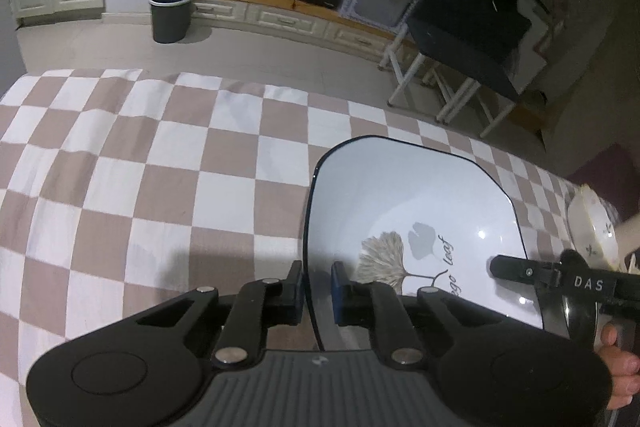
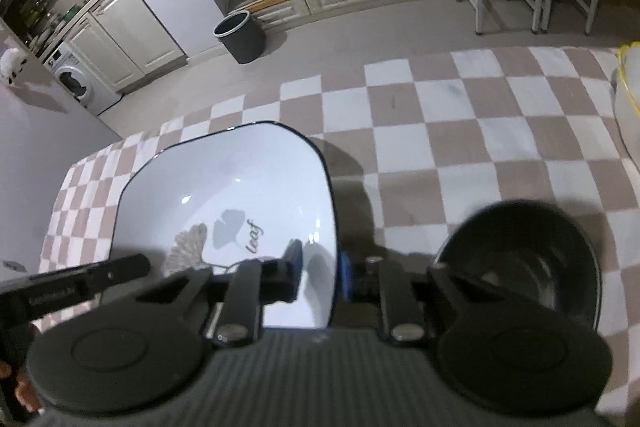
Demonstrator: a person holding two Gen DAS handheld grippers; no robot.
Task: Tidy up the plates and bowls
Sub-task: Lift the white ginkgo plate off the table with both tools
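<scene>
The left claw [image 1: 317, 281] is clamped on the left rim of the white square plate [image 1: 412, 203], the right claw [image 2: 320, 267] on its right rim. A black bowl [image 2: 532, 259] sits just right of the right claw, on the checkered desk [image 2: 460, 131].

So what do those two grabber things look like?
Both are black and grey. The left gripper has flat black link arms with silver round pins, a ribbed grey body, and one blue finger pad. The right gripper matches it; its side strip reads "DAS" in the left view.
</scene>
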